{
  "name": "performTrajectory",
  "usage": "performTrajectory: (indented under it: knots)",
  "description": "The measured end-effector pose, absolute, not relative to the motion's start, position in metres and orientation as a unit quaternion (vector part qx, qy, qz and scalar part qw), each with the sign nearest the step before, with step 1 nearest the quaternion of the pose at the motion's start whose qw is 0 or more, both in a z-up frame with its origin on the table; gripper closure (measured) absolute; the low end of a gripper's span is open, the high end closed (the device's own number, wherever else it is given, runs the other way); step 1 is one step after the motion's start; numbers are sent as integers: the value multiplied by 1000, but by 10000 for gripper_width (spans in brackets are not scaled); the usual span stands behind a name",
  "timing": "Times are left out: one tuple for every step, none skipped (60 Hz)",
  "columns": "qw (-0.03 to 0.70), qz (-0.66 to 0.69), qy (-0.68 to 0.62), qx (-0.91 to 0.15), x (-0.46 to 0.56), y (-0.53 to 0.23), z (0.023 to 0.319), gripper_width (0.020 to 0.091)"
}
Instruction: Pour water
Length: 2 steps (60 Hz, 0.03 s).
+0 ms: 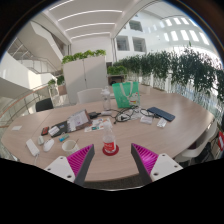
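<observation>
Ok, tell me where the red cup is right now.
In the gripper view, the red cup stands on the wooden table, between the tips of the open gripper, not gripped.

Between fingers (111, 160): red cup (109, 148) stands there, gaps either side.
Ahead: clutter and green bag (124, 94) block the table (185, 132).
Right: bare tabletop.
</observation>
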<state>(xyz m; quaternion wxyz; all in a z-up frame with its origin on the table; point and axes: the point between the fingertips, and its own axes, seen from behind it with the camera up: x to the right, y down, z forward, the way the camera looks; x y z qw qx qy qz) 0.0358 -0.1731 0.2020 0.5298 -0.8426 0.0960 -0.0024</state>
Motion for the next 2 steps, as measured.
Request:
performTrajectory:
  knots:
    - [531,0,97,-842,36,-178,204,296]
    - [529,4,96,-843,36,-183,206,297]
